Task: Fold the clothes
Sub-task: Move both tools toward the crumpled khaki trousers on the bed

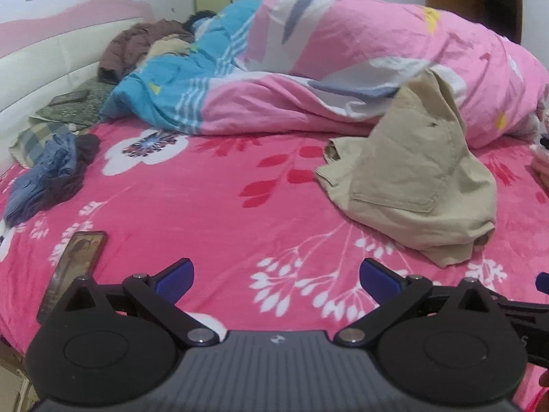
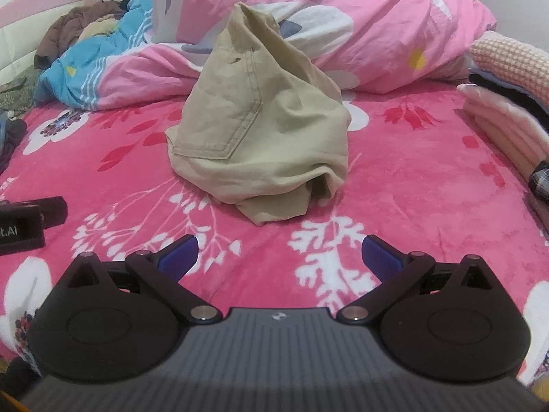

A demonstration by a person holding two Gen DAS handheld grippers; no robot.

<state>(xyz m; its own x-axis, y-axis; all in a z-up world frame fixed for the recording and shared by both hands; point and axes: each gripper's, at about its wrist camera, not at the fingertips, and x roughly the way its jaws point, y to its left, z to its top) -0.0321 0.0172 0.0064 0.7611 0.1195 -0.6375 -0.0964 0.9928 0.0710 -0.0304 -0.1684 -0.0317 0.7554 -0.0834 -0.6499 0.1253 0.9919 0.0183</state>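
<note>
Bare bed (image 2: 394,185) ahead of both hand-held grippers; khaki trousers (image 2: 260,123) mid-bed, quilt (image 2: 360,17) behind, folded stack (image 2: 504,120) right.

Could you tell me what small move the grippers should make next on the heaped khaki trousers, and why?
Probably bring the right gripper forward to the crumpled khaki cotton trousers. They lie unfolded on the pink floral bedsheet, propped against the pink quilt, and both grippers' jaws stand open and empty.

Each hand-held gripper (image 1: 276,276) (image 2: 279,252) has a ribbed grey body, black round-hubbed linkages, silver pins, blue ridged pads, perhaps rubber.
</note>
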